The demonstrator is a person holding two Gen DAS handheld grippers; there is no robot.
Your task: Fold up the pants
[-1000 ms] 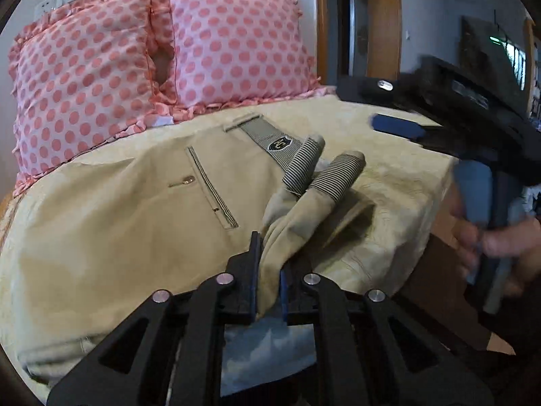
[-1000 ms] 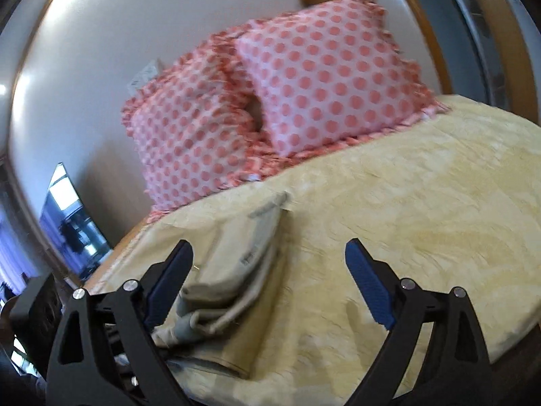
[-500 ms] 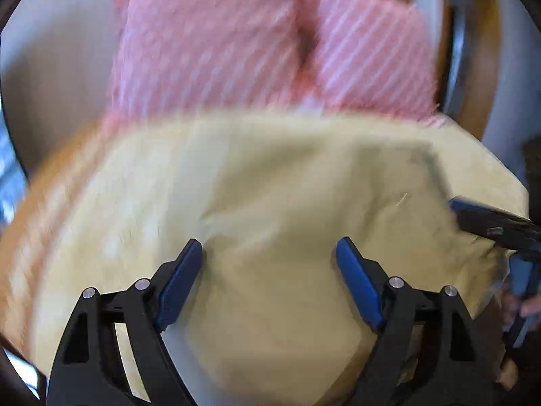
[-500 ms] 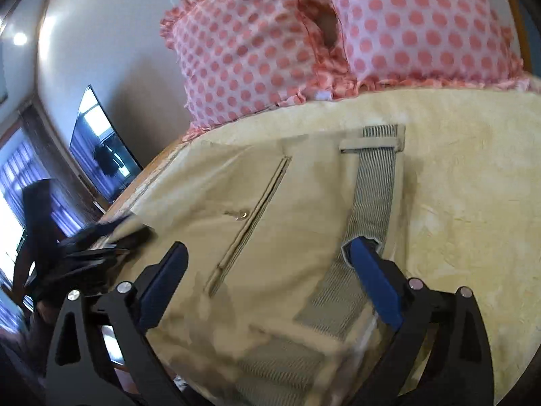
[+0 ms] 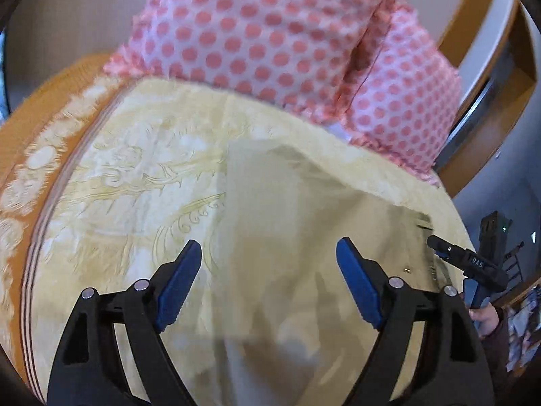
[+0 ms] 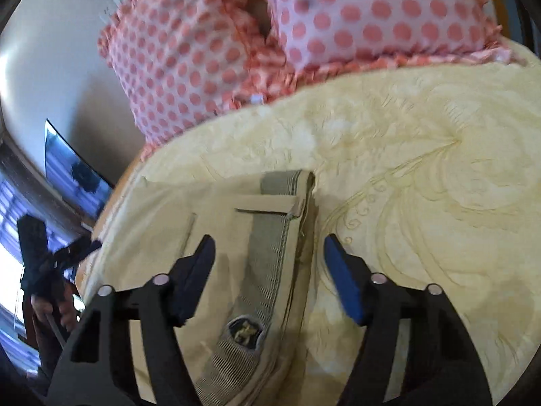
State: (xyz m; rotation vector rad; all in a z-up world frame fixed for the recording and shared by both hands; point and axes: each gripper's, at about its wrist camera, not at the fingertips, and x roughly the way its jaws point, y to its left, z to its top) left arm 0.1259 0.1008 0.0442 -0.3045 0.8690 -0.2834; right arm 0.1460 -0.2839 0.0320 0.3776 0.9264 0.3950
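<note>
Left gripper (image 5: pixel 268 280): jaws spread wide, nothing between them, blue pads over the pants (image 5: pixel 304 243). Right gripper (image 6: pixel 268 270): also spread, holding nothing, straddling the striped waistband (image 6: pixel 270 247).

Pants lie flat on the bedspread (image 5: pixel 135 186). In my left view they fill centre to 6 o'clock, the far edge runs straight across at about 12 o'clock from the pads, and the waistband end sits at 3 o'clock, where the right gripper's tip (image 5: pixel 466 262) pokes in. In my right view the waistband edge runs from 12 down to 6 between the fingers. The belt loop (image 6: pixel 270 204) is just ahead of the pads at 12 and the logo patch (image 6: pixel 245 330) is at 6, close to the gripper body.

Edges: in the left view the bed's orange border (image 5: pixel 33 186) curves from 9 to 7 o'clock, with a wide strip of bare bedspread between it and the pants. In the right view there is open bedspread from 1 to 5 o'clock, well clear of anything.

Pillows (image 5: pixel 270 34) block the 12 o'clock end in both views and sit apart from the pants' far edge. Left gripper (image 6: pixel 57 257) shows in the right view at 9 o'clock, off the bed edge; it's blurred.
</note>
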